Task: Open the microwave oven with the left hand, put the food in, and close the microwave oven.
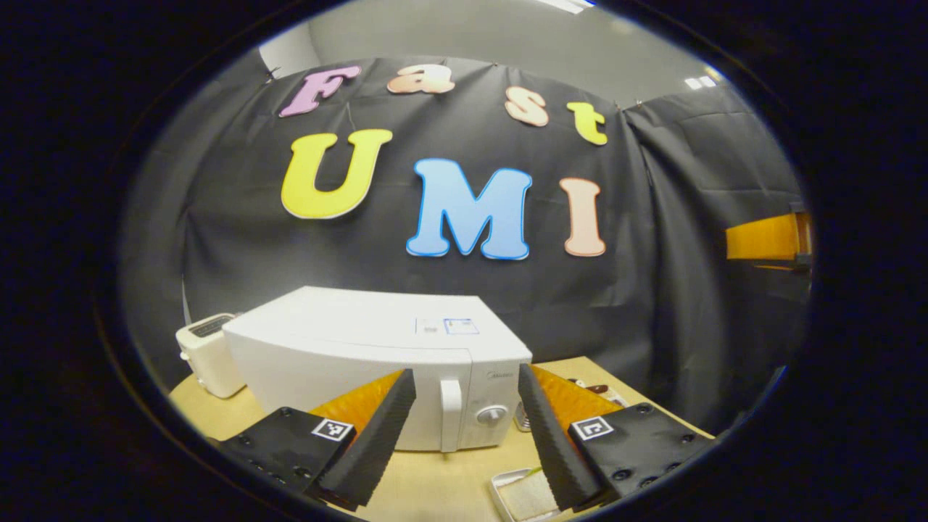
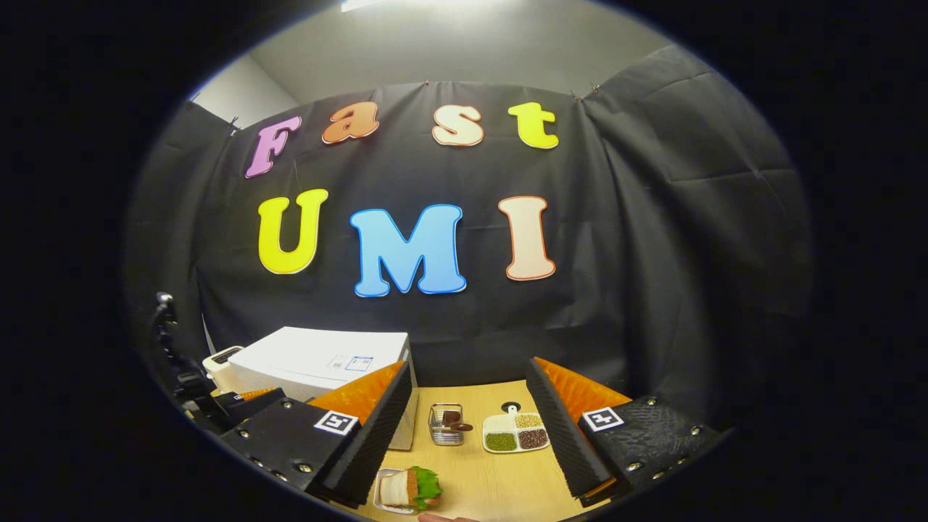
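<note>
The left tongs (image 1: pixel 464 442) stand wide and hold nothing, hanging in front of the microwave oven (image 1: pixel 377 362), whose door is shut; its upright handle (image 1: pixel 450 413) sits between the fingers, farther off. To open it well, I'd bring the tongs straight in, close on the handle, then pull along the door's swing rather than straight back. The right tongs (image 2: pixel 467 442) are wide and unladen too, above the sandwich (image 2: pixel 409 489) in its small tray (image 2: pixel 382 499) on the tabletop (image 2: pixel 493 478). That tray is cut off at the edge, and the left tongs' own tray (image 1: pixel 525 496) is half hidden by a finger
</note>
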Demonstrator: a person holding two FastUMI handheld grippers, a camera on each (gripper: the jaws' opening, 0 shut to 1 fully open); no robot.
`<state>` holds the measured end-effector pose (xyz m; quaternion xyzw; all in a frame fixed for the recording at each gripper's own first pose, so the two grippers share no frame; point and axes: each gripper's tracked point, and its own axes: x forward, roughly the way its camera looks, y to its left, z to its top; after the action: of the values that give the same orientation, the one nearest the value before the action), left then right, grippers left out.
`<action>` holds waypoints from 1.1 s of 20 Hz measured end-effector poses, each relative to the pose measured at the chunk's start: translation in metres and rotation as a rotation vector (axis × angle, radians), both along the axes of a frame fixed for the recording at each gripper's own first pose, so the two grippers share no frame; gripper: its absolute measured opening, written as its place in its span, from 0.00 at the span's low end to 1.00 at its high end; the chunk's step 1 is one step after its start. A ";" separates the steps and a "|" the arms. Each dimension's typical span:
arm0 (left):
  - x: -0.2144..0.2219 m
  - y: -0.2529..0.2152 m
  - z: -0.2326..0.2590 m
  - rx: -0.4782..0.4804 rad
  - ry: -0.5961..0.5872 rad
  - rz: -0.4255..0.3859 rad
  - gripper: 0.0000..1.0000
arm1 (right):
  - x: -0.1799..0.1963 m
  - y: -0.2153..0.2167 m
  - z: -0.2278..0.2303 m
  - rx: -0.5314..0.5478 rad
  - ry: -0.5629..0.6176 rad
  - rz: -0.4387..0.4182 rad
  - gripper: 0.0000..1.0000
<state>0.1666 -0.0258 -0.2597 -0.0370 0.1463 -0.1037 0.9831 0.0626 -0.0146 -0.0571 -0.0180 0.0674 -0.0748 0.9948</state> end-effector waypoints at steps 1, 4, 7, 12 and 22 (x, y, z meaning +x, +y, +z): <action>0.011 -0.003 -0.019 0.001 0.034 0.005 0.92 | 0.002 -0.005 -0.002 -0.004 0.009 -0.005 0.97; 0.032 -0.004 -0.057 0.020 0.103 0.014 0.92 | 0.007 -0.022 -0.011 -0.006 0.036 -0.032 0.97; 0.050 0.005 -0.087 -0.006 0.171 0.055 0.89 | 0.010 -0.037 -0.012 -0.011 0.045 -0.062 0.96; 0.053 -0.008 -0.111 0.064 0.241 0.002 0.33 | 0.012 -0.043 -0.017 -0.016 0.060 -0.079 0.96; -0.003 0.006 -0.107 0.134 0.287 -0.097 0.07 | 0.008 -0.017 -0.018 -0.021 0.051 -0.016 0.96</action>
<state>0.1639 -0.0202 -0.3663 0.0212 0.2932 -0.1350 0.9462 0.0704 -0.0312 -0.0747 -0.0299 0.0921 -0.0830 0.9918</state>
